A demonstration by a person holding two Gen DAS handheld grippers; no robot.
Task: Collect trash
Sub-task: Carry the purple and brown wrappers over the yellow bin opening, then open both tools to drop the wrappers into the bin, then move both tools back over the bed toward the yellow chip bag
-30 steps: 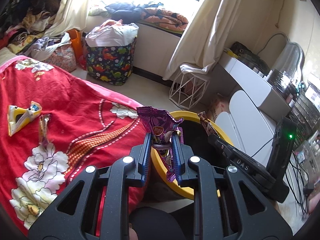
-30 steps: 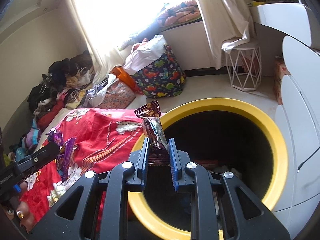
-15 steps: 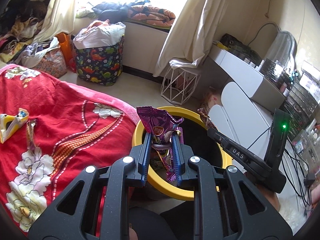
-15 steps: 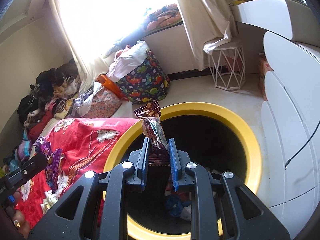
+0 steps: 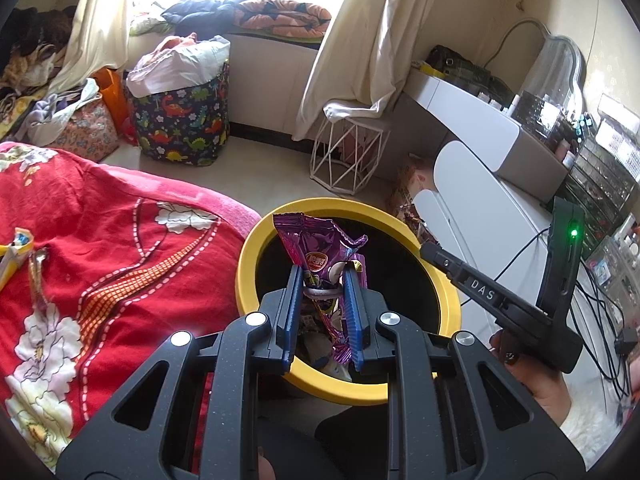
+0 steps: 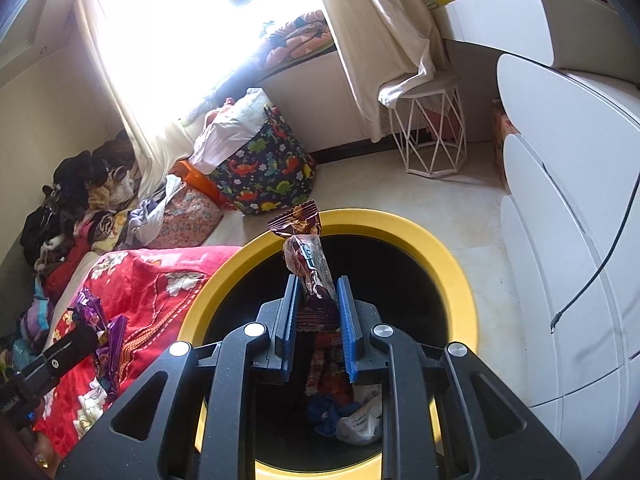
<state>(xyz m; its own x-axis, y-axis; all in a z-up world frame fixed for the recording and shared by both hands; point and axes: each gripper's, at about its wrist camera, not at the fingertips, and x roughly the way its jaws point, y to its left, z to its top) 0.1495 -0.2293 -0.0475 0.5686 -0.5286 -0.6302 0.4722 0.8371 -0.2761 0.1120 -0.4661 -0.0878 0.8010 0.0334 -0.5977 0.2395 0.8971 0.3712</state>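
My left gripper (image 5: 322, 280) is shut on a purple snack wrapper (image 5: 316, 246) and holds it over the yellow-rimmed black bin (image 5: 248, 256). My right gripper (image 6: 318, 290) is shut on a brown candy wrapper (image 6: 306, 252) over the same bin (image 6: 460, 280). Trash lies at the bin's bottom (image 6: 356, 416). In the left wrist view the right gripper (image 5: 500, 304) shows at the bin's right rim. In the right wrist view the left gripper (image 6: 48, 364) with its purple wrapper (image 6: 108, 332) shows at lower left.
A red floral bedspread (image 5: 100, 272) lies left of the bin, with a yellow wrapper (image 5: 12, 256) and a thin wrapper (image 5: 38, 276) on it. A dinosaur-print bag (image 5: 184, 120), a white wire stool (image 5: 348, 156) and a white dresser (image 5: 480, 200) stand around.
Both grippers have moved further over the bin's opening with their wrappers still held. The bin's inside shows more fully in both views.
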